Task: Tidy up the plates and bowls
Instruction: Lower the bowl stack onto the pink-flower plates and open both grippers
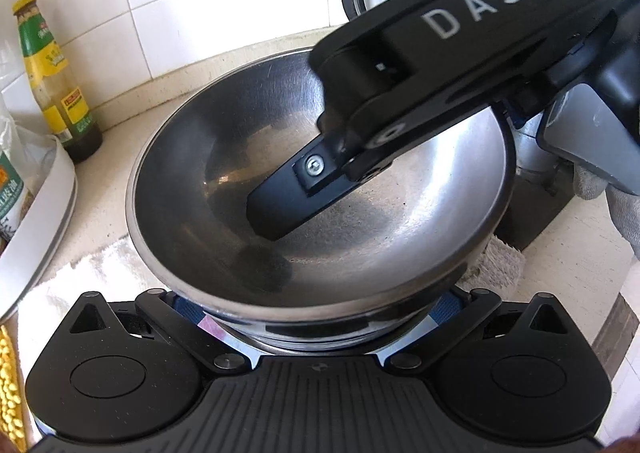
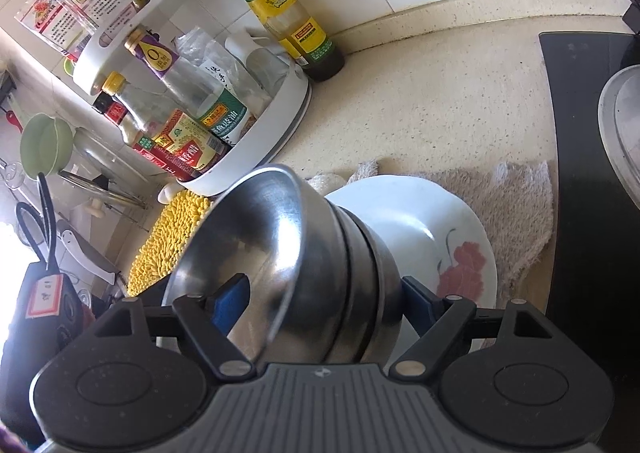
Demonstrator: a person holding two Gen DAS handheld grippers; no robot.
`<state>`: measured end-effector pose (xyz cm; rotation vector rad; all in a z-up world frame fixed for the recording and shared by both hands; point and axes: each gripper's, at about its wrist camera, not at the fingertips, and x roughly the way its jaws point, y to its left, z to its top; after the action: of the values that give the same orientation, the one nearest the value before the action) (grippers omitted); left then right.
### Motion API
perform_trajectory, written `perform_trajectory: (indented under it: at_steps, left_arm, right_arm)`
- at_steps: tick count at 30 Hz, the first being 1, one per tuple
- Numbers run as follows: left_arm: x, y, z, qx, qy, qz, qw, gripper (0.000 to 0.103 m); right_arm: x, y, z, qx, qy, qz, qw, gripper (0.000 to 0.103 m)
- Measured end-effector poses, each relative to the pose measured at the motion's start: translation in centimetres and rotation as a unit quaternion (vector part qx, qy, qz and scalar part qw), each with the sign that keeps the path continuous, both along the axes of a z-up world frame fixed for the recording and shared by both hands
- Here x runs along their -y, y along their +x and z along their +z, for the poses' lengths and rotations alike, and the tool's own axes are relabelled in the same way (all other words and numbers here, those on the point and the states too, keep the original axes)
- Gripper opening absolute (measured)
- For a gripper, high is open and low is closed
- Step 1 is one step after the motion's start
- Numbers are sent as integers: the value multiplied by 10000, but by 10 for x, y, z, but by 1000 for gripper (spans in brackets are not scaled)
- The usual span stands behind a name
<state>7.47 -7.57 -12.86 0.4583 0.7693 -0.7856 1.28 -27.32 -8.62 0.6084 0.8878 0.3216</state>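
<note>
A stack of nested steel bowls point(image 2: 320, 253) rests over a white plate point(image 2: 400, 209) painted with a red flower. My right gripper point(image 2: 324, 293) is shut across the stack. Its left blue pad point(image 2: 230, 301) is inside the top bowl and its right pad point(image 2: 416, 293) lies against the lowest bowl's outside. In the left wrist view that inner finger point(image 1: 288, 193) lies in the top bowl point(image 1: 400, 221). My left gripper point(image 1: 320, 313) is open, its pads standing on either side of the stack's base; their tips are hidden under the rim.
A white rack point(image 2: 280, 125) full of bottles stands at the left, with a sauce bottle point(image 2: 288, 13) beside it against the tiled wall. A beige towel point(image 2: 512, 205) lies under the plate, a yellow mat point(image 2: 168, 237) to its left. A black cooktop point(image 2: 580, 173) with a lidded pot point(image 2: 620, 125) is at the right.
</note>
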Motion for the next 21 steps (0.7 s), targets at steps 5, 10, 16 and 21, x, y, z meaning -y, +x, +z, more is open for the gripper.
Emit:
perform_trajectory:
  at_steps: [5, 10, 16, 21]
  left_arm:
    - [-6, 9, -1, -179, -30, 125, 9998, 103]
    - [12, 15, -4, 116, 94, 67, 9999, 103]
    - [12, 22, -5, 244, 177, -74, 9995, 103]
    - [-3, 20, -3, 121, 184, -124, 9997, 103]
  right_arm:
    - [-5, -3, 3, 72, -261, -79, 9996, 88]
    - [-3, -1, 0, -11, -481, -325, 9983, 89]
    - [-4, 1, -3, 46, -464, -377, 9982, 89]
    - [-4, 3, -1, 33, -495, -415, 9979, 89]
